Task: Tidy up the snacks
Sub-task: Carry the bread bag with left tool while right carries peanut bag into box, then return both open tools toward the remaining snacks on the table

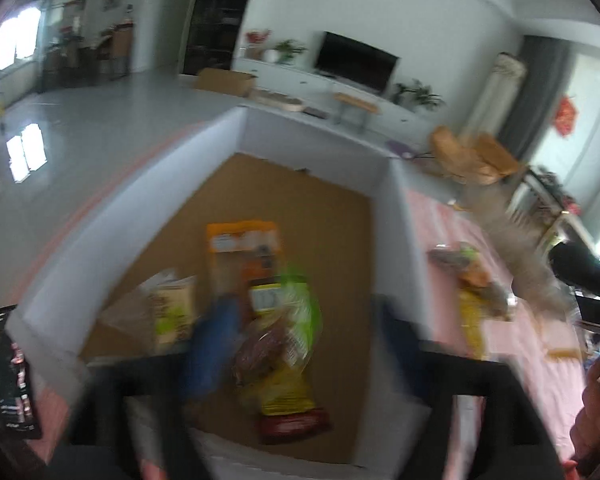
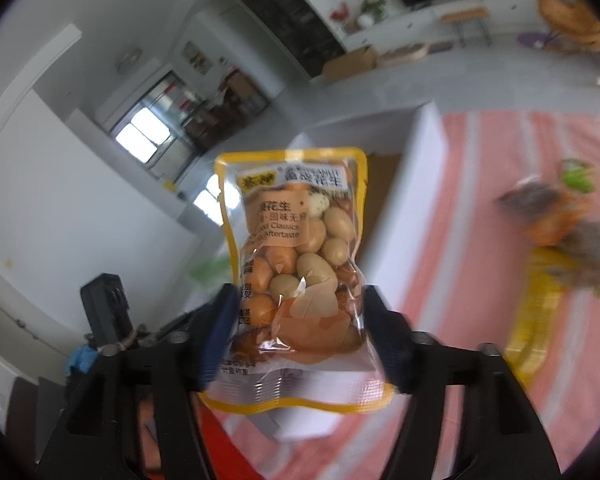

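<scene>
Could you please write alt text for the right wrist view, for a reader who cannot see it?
A yellow-edged clear peanut packet stands upright between the blue pads of the right gripper, filling the middle of the view. Behind it are a white box and a pink striped cloth with a blurred snack pile.

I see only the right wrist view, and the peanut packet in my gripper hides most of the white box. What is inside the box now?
Observer: In the white box I see three packets on the brown floor: an orange packet, a pale packet and a green and yellow packet.
Operator: Does the left gripper hold one of them?
Observer: No. The left gripper is open above the box; the green and yellow packet shows below it.
Operator: Is there free floor for one more packet?
Observer: Yes, the far part of the floor, by the back wall, is bare.
</scene>
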The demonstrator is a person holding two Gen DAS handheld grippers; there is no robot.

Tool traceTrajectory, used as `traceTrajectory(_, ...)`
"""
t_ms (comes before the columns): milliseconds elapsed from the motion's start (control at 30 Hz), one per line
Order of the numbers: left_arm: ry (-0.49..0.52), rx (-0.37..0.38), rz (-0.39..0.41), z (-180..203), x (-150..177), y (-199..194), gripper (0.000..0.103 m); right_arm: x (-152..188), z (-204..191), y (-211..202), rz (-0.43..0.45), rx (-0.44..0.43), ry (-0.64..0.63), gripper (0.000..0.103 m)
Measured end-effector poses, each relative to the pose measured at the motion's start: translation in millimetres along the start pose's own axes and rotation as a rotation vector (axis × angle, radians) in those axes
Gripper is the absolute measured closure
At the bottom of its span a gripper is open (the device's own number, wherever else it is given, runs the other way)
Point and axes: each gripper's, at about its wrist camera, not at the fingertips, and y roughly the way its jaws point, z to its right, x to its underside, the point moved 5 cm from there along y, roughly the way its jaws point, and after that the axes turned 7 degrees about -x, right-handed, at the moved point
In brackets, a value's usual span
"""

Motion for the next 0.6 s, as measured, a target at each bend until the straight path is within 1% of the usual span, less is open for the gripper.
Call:
traceTrajectory(33,0.005,-0.024,0.019,-2.0,3.9,-2.6,0.006,0.9,0.5,10.6,-0.007,-0.003,0.003,0.013)
traceTrajectory(100,0.026,-0.06,0.035,1.3,11.8,-3.3,0.005,3.1,1.6,23.7,-0.012,0.011,0.001,0.013)
traceTrajectory(133,0.035,-0.069,0.037,5.2,14.9,-2.8,0.005,5.1,4.5,23.7,-0.005,0.026,-0.011,0.013)
traceTrajectory(200,0.047,-0.064,0.051,14.9,20.4,-4.5,0.005,12.2,14.4,13.2,0.016,0.065,-0.037,0.011)
traceTrajectory(233,0.052,-0.044,0.067,24.8,23.5,-9.5,0.005,13.7,20.0,7.4,0.024,0.09,-0.049,0.011)
traceTrajectory(333,0.072,0.053,0.102,56.3,31.0,-27.5,0.005,38.6,53.1,-30.1,0.06,0.249,-0.125,0.011)
traceTrajectory(367,0.084,0.094,0.109,69.4,35.8,-38.4,0.005,47.2,70.0,-44.6,0.07,0.32,-0.15,0.01)
traceTrajectory(400,0.105,0.157,0.112,90.2,43.2,-49.1,0.005,62.1,95.2,-65.7,0.077,0.422,-0.176,0.01)
traceTrajectory(433,0.119,0.195,0.111,106.2,44.7,-53.4,0.005,71.6,108.2,-77.3,0.075,0.476,-0.181,0.01)
traceTrajectory(467,0.139,0.239,0.107,121.4,49.4,-60.0,0.005,87.1,138.2,-99.6,0.066,0.577,-0.178,0.01)
traceTrajectory(500,0.168,0.298,0.1,142.0,56.8,-67.8,0.003,100.2,160.7,-117.6,0.059,0.649,-0.161,0.01)
traceTrajectory(533,0.201,0.358,0.086,164.0,66.1,-74.5,0.001,111.1,180.7,-135.9,0.055,0.709,-0.142,0.01)
traceTrajectory(567,0.226,0.393,0.073,179.3,75.8,-83.2,0.0,123.3,199.6,-155.0,0.057,0.765,-0.119,0.01)
traceTrajectory(600,0.277,0.448,0.037,205.5,91.6,-85.0,0.0,134.4,216.1,-172.4,0.065,0.812,-0.096,0.01)
